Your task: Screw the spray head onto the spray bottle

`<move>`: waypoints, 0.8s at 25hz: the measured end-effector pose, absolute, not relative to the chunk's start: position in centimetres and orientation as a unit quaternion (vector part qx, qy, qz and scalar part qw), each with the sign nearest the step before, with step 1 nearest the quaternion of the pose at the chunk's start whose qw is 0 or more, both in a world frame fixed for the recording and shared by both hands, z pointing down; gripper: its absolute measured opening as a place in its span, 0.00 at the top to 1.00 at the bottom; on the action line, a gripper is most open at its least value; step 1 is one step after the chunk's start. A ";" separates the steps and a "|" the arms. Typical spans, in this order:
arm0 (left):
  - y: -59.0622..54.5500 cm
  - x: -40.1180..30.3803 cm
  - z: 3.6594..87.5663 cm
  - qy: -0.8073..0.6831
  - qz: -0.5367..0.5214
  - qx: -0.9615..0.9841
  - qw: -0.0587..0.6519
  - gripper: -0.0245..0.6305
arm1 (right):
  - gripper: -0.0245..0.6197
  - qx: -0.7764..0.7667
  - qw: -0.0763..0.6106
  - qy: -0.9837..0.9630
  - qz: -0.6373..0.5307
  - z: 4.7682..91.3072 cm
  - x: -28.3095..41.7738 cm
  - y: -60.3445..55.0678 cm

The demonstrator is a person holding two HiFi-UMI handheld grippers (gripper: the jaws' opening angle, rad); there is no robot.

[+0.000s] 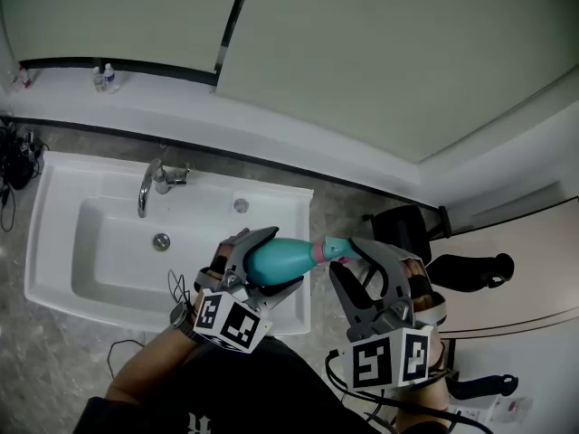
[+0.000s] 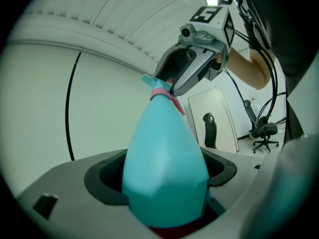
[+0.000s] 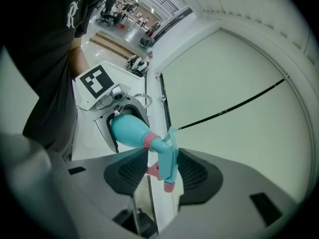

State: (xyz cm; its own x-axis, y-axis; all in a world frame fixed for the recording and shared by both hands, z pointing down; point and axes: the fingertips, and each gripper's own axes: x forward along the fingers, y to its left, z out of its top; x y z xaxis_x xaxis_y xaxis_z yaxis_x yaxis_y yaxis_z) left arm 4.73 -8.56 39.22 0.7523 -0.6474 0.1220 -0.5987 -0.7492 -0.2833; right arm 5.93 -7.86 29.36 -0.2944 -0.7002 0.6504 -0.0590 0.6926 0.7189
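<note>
A teal spray bottle lies almost level in the air in front of the sink, neck pointing right. My left gripper is shut on its fat body, which fills the left gripper view. The teal spray head with its pink trigger sits at the bottle's neck above a pink collar. My right gripper is shut on that spray head, one pad on each side. In the left gripper view the right gripper covers the spray head at the bottle's tip. Whether the collar's threads are engaged is hidden.
A white sink with a chrome faucet lies below and to the left. Two small bottles stand on the far ledge. A black chair stands at the right, and cables hang from the right gripper.
</note>
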 end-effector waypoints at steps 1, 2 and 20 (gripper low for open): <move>-8.4 4.9 39.0 0.328 -0.093 -0.934 0.108 0.32 | 0.71 0.250 0.536 -0.748 -0.301 29.1 5.8 -7.7; -8.2 5.0 38.8 0.320 -0.080 -0.939 0.102 0.32 | 0.70 0.244 0.534 -0.751 -0.302 28.9 5.6 -7.4; -4.4 5.3 33.4 0.160 0.060 -0.985 0.024 0.32 | 0.60 0.099 -0.020 -0.994 -0.030 15.9 8.1 -2.6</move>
State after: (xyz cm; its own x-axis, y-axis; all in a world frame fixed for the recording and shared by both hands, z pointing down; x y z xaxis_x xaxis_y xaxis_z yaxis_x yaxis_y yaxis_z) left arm 5.31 -4.40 33.37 0.9417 -0.3123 -0.1251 -0.3179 -0.9477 -0.0273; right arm 8.15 -2.62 15.86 -0.9796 -0.1954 -0.0462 -0.1978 0.9787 0.0551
